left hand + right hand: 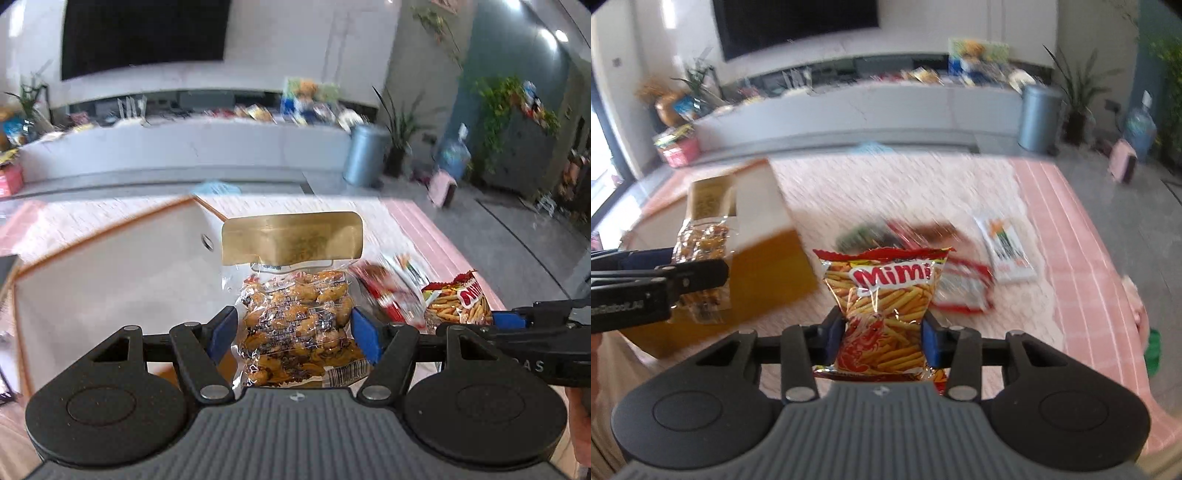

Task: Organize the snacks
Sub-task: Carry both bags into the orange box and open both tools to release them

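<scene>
My left gripper is shut on a clear bag of brown nuts with a gold top, held up off the surface. That nut bag also shows at the left of the right wrist view, beside the left gripper's arm. My right gripper is shut on a red and yellow Mimi snack bag, also lifted; its pads pinch the bag's lower half. The Mimi bag appears at the right in the left wrist view. A white box with orange sides stands to the left, below the nut bag.
More snack packets lie on the pink-white cloth: a red one and a white one. The box's white inside fills the left of the left wrist view. A grey bin and a low white cabinet stand beyond.
</scene>
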Demonstrator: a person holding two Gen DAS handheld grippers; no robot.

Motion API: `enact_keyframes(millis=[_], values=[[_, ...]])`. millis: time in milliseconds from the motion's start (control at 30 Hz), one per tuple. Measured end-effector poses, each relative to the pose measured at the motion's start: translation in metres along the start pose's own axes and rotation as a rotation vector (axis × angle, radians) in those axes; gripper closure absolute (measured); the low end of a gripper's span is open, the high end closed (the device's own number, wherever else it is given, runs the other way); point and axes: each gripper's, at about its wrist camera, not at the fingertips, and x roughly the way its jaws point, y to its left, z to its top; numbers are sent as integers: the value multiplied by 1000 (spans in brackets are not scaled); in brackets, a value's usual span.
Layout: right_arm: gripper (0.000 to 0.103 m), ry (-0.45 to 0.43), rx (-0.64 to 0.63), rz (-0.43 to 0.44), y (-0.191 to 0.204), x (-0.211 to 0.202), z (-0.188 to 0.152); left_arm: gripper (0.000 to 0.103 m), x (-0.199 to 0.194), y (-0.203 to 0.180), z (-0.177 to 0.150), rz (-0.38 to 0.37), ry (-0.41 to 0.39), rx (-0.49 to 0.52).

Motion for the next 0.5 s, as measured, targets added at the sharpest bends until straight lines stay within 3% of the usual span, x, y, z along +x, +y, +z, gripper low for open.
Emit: enact_keyframes(millis=[233,500], values=[[62,-74,-124,85,53,0,38,26,-3,35,22,78,-45,-80],[62,-55,-270,139,106,36,74,26,22,81,36,137,44,-147]])
